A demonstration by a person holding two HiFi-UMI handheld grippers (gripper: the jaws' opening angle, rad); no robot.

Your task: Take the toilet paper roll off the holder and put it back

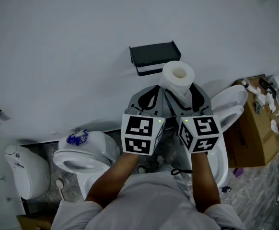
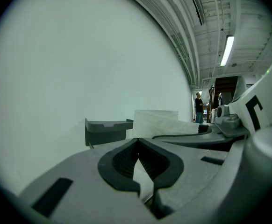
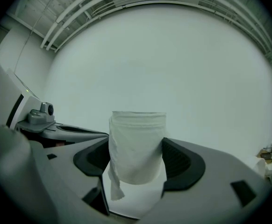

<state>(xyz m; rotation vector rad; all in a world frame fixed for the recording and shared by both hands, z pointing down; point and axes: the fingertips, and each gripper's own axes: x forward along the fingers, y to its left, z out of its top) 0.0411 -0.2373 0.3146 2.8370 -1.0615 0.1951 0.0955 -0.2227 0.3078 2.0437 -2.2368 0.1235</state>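
Note:
A white toilet paper roll (image 1: 178, 78) stands on end between the jaws of my right gripper (image 1: 183, 91), which is shut on it; a loose tail of paper hangs from the roll (image 3: 137, 148). The black holder (image 1: 154, 56) is on the white wall, just above and left of the roll, with nothing on it. My left gripper (image 1: 151, 94) is beside the right one, its jaws shut on nothing. In the left gripper view the holder (image 2: 105, 129) shows ahead and the roll (image 2: 157, 122) to its right.
Below the grippers are a white toilet (image 1: 82, 157) with a blue item (image 1: 77, 138) on its tank, another toilet (image 1: 228, 109) with its lid up at the right, and a white fixture (image 1: 27, 171) at far left. A cardboard box (image 1: 254, 128) stands at the right. A person (image 2: 199, 107) is far off.

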